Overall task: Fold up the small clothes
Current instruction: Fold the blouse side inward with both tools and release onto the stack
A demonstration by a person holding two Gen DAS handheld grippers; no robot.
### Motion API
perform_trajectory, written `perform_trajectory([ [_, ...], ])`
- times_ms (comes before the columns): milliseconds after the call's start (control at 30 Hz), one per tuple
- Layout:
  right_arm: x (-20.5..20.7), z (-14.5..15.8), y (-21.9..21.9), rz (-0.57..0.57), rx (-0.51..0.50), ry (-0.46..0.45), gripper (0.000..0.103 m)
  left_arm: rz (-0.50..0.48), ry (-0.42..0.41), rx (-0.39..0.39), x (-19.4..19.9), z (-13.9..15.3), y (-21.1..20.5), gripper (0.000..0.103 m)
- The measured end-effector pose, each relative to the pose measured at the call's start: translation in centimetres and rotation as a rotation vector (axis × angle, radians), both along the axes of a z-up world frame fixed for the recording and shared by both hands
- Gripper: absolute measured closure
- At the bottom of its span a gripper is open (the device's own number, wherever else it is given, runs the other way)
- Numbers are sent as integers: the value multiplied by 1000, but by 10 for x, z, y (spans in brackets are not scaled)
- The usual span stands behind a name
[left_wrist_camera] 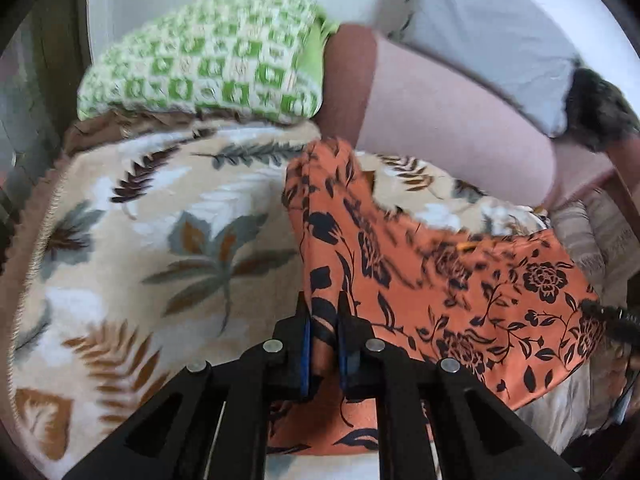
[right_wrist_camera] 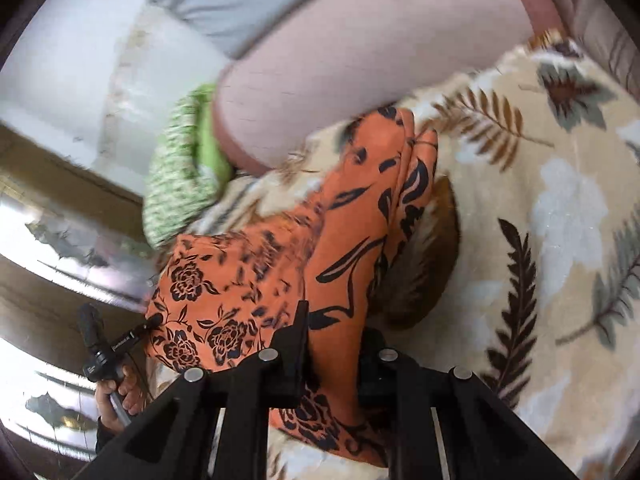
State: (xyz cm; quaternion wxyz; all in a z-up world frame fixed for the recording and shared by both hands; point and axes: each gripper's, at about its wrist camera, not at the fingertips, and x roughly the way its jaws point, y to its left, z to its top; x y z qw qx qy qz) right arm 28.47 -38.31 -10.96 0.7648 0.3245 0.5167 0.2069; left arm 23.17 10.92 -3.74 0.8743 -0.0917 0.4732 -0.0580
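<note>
An orange garment (left_wrist_camera: 440, 280), thin and smooth w/ a black rose-and-leaf print, is seen lifted off a plush blanket (left_wrist_camera: 140, 240) and strung between two black grippers. In the left wrist view, the left gripper (left_wrist_camera: 323, 320) is clamped on one gathered edge, the cloth pinched between blue pads (left_wrist_camera: 305, 344) w/ fingers nearly together. In the right wrist view, the right gripper (right_wrist_camera: 336, 328) is likewise closed on a bunched fold of the same fabric, which hides the right finger. The cloth is draped in soft creases, one end trailing to the far side and touching the blanket near a pale pink bolster (left_wrist_camera: 460, 120). The blanket is fleecy and cream, printed w/ brown fern fronds and grey-green leaves. At far left a green-and-white pillow (left_wrist_camera: 208, 68), nubby and checked, is laid beside the bolster; a smooth grey pillow (left_wrist_camera: 488, 24) is stacked above. In the right wrist view, a hand (right_wrist_camera: 120, 396) is seen at the near left.
</note>
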Motion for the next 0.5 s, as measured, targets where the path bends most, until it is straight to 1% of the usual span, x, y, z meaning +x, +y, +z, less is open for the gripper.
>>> perform_trajectory([
  [33,-13,5,-1,7,0,-4,86,-1,1,-9,-11,3,1,93],
  [67,-30,6,-2,8,4,1,86,1,11,-14,-35,1,6,92],
  [133,-68,-4,2,15,17,31,86,6,34,-12,-68,-12,15,92],
  [167,-90,-17,2,20,8,59,86,9,58,-14,-81,-26,17,91],
  [200,-112,-39,6,32,-4,103,82,9,107,-16,-96,-50,20,90],
  [233,-129,-61,8,35,3,156,80,24,159,-20,-106,-72,22,90],
  [267,-148,-93,11,19,-35,247,77,54,217,-6,-113,-99,27,88],
  [300,-157,-110,12,10,-96,290,68,92,257,23,-118,-122,32,82],
  [333,-166,-112,7,-26,-64,242,67,117,198,-20,-124,-122,39,79],
  [367,-169,-105,2,-60,-61,232,66,143,184,-24,-127,-114,42,77],
  [400,-171,-94,-1,-88,-89,216,50,172,176,-15,-128,-103,44,77],
  [433,-172,-75,-3,-109,-130,160,30,200,139,-15,-130,-89,45,77],
  [467,-171,-59,-4,-113,-166,109,29,218,77,-23,-132,-72,46,77],
  [500,-169,-48,-4,-114,-195,79,29,210,14,-20,-134,-54,43,75],
])
